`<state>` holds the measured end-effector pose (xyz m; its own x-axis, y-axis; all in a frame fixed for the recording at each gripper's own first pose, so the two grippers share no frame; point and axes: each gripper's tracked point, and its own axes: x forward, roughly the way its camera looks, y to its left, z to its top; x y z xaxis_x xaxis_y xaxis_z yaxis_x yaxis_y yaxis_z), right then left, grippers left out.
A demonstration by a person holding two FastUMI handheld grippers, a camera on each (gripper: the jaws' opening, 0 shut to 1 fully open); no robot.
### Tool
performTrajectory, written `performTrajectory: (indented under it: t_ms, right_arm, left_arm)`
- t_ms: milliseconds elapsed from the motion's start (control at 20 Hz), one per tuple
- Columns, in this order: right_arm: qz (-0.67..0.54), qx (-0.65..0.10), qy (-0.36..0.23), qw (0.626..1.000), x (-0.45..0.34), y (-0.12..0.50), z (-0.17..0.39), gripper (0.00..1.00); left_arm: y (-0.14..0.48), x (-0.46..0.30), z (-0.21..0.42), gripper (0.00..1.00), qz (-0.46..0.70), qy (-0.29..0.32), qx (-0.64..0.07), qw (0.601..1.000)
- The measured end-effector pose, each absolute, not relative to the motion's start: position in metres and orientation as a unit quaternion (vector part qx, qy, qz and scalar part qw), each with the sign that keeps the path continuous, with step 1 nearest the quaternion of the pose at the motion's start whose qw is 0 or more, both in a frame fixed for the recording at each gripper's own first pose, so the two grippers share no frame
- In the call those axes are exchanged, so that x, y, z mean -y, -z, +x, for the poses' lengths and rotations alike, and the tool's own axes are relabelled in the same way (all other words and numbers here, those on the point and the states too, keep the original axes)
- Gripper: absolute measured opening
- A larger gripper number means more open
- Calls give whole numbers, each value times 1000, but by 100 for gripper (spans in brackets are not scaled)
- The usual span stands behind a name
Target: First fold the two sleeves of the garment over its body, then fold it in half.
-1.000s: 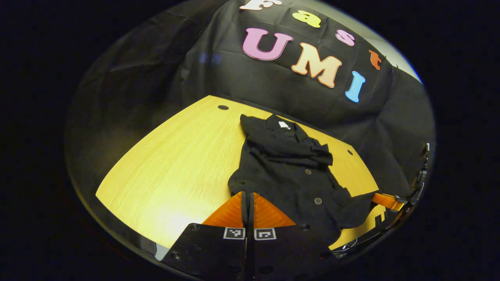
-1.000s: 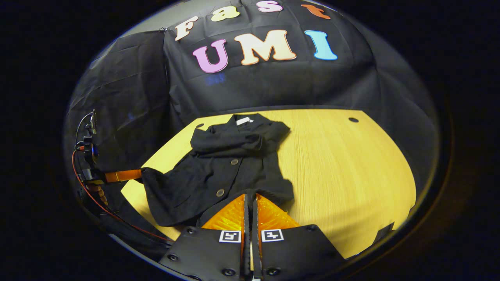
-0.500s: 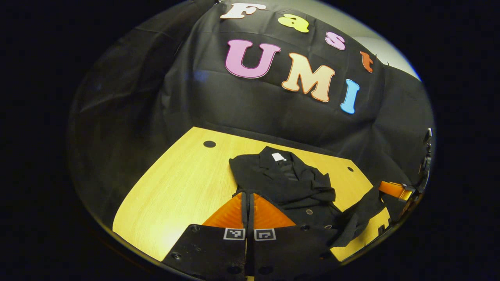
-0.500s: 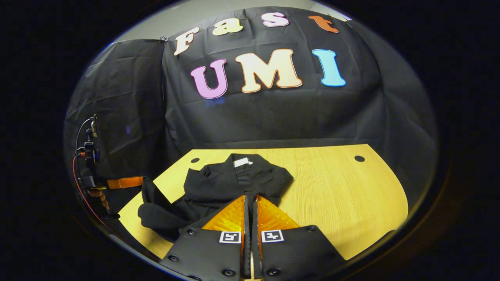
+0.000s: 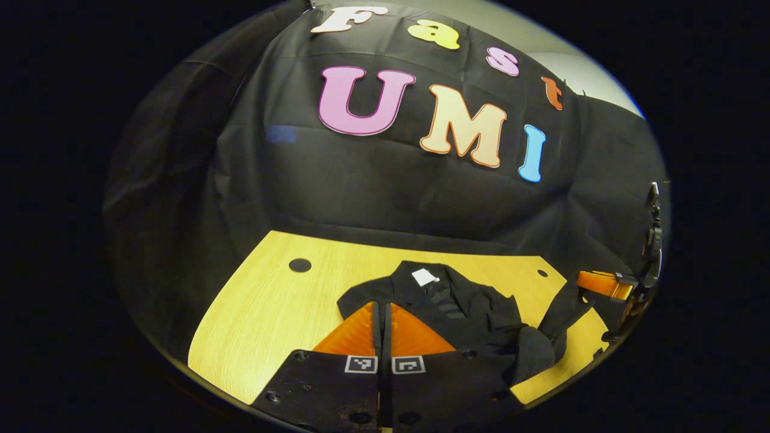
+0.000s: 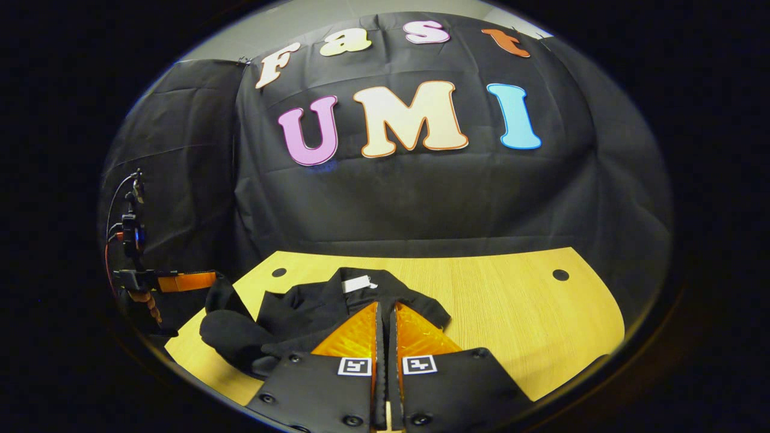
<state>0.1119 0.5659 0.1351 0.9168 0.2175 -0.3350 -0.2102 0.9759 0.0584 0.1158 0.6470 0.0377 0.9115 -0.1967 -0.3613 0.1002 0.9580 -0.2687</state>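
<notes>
The left gripper [image 5: 381, 319] is squeezed tight, its two fingers pressed together with only a thin line between them. They pinch the near edge of the black jacket [image 5: 463, 307], at 6 o'clock in the left gripper view. The right gripper [image 6: 385, 322] is squeezed the same way on the jacket's near edge, at 6 o'clock in the right gripper view. The jacket lies on the yellow wooden table [image 6: 529, 319], with its collar and a small white tag [image 6: 356, 283] toward the black wall. Its near part is lifted up and bunched. In the left gripper view the other gripper sits at 3 o'clock, holding a raised flap of cloth.
</notes>
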Motion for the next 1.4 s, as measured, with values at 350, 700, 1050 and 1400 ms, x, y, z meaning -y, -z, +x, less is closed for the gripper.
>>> performTrajectory:
  t_ms: [350,700,1050,1400]
  right_arm:
    - [-12,-180,-56,982,-547,-125,183,4]
    - [-32,-113,42,992,-514,-168,196,97]
    - [-18,0,15,1000,-521,-215,91,96]
    - [13,48,-20,999,-518,-243,-28,96]
  left_arm:
    - [-7,-660,180,0,-100,77,-209,970]
    - [-16,-707,191,90,-33,-19,-176,984]
    - [-129,-693,117,93,22,-37,-21,999]
    - [-166,-652,24,93,7,-28,11,1000]
